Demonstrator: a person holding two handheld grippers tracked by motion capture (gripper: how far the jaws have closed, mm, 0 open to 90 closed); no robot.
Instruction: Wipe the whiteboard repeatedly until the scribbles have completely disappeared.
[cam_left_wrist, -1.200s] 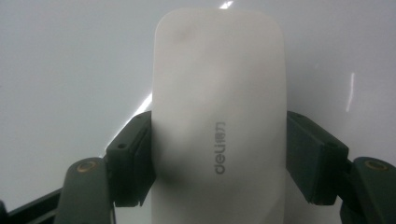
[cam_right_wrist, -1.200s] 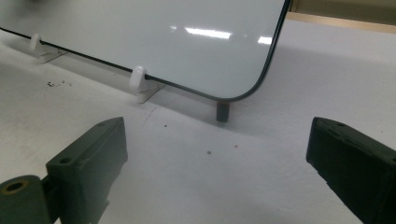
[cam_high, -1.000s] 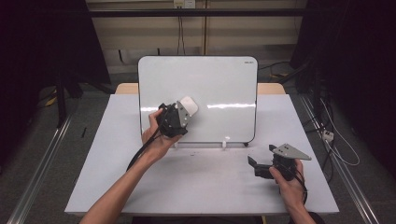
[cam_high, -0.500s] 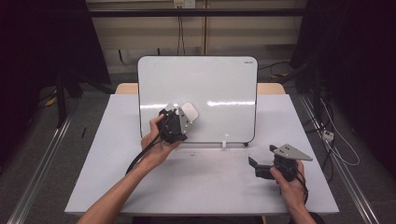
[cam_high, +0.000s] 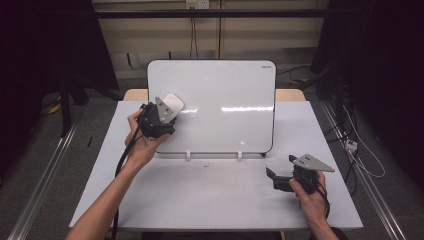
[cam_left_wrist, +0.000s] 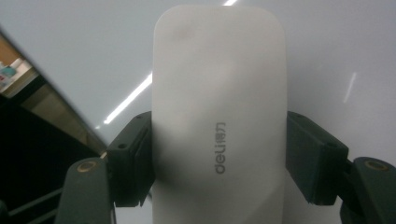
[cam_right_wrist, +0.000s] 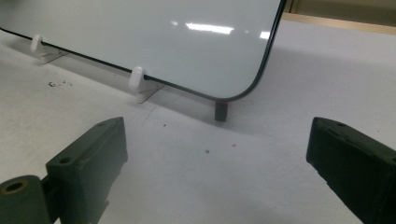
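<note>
Nearest us, in front of the whiteboard (cam_high: 220, 107) and off its right corner, our right tool (cam_high: 281, 178) rests on the worktop (cam_high: 210, 195), jaws spread and empty. Farther off, our left tool (cam_high: 167, 112) grips the eraser (cam_left_wrist: 219, 116) against the whiteboard's left part.

Light falls from overhead onto the table (cam_high: 215, 200), while the room around stays dark. Glare streaks the whiteboard (cam_high: 225, 90). The close eraser (cam_left_wrist: 219, 116) looks soft and slightly blurred.

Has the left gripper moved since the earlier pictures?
Yes. The left gripper, clamping the white eraser, has slid left across the whiteboard, from near its middle toward its left edge.
</note>
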